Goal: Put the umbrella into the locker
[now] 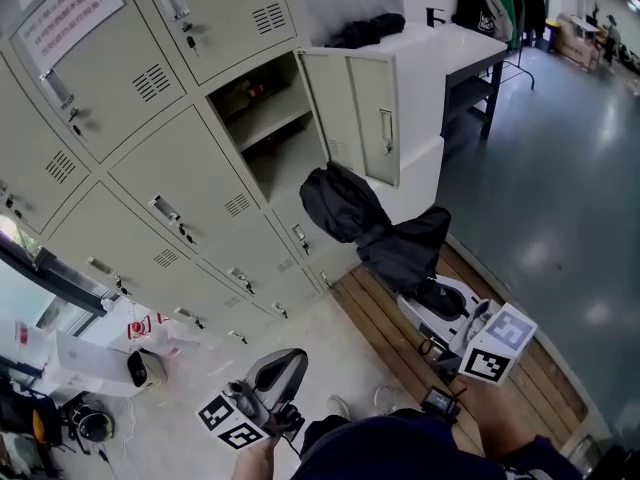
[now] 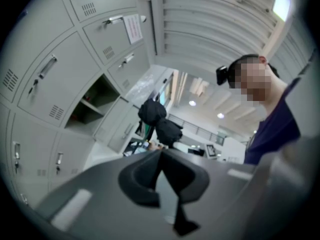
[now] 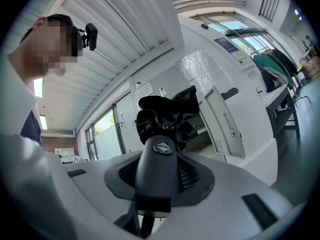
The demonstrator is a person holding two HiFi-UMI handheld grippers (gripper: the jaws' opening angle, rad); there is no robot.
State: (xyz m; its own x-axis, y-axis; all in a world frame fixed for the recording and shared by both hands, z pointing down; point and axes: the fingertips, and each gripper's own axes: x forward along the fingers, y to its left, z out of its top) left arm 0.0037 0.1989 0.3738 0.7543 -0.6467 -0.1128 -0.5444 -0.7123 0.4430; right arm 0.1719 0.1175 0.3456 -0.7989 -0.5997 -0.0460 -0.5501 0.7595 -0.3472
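Note:
A black folded umbrella (image 1: 362, 220) is held up in front of the lockers, its loose canopy bunched at the far end. My right gripper (image 1: 434, 295) is shut on its rounded black handle (image 3: 156, 170), and the canopy (image 3: 167, 113) rises beyond the jaws. The open locker (image 1: 268, 120) has a shelf inside, and its door (image 1: 355, 108) is swung out to the right. The umbrella's tip hangs just below and right of that opening. My left gripper (image 1: 283, 366) is low and to the left, shut with nothing in it. In the left gripper view the umbrella (image 2: 158, 118) shows ahead, right of the open locker (image 2: 92, 103).
Closed grey lockers (image 1: 150, 78) fill the wall to the left. A white desk (image 1: 462, 46) with a black bag (image 1: 366, 30) stands behind the open door. A wooden slatted platform (image 1: 385, 340) lies underfoot. Clutter and cables (image 1: 90, 408) sit at lower left.

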